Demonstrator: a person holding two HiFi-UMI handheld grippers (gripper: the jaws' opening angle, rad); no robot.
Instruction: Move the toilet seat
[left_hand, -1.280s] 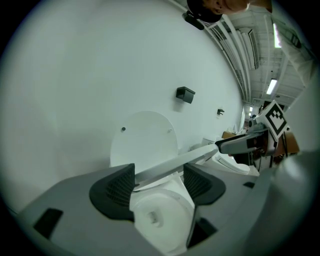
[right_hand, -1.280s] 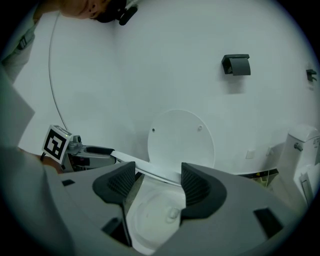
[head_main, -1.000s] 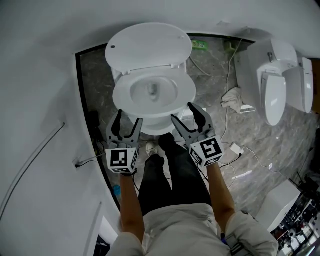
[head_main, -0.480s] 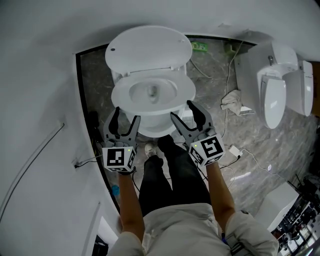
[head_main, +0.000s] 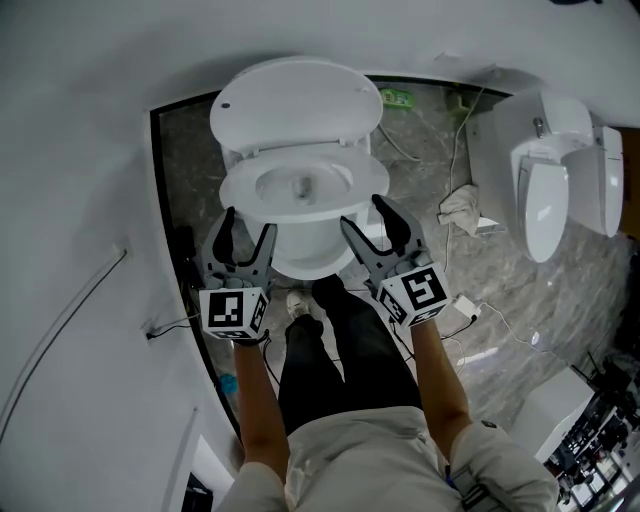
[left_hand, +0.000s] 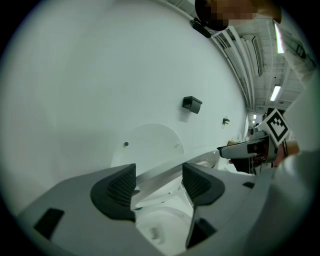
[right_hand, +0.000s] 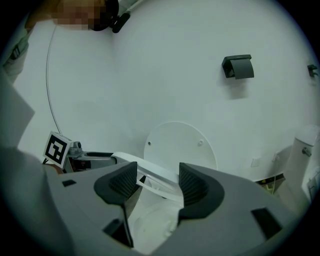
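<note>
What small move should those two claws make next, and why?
Probably raise both grippers together to tip the seat toward the upright lid. The seat's rim lies between the open jaws of the left gripper and the right gripper, whose jaws have just been closing, and it appears part-raised above the bowl.

Bright, even light, probably from ceiling strips (left_hand: 275, 93); soft shadows on the grey floor (head_main: 520, 270). Gripper views bulge, black-vignetted at the rims; nearest foreground slightly soft.
</note>
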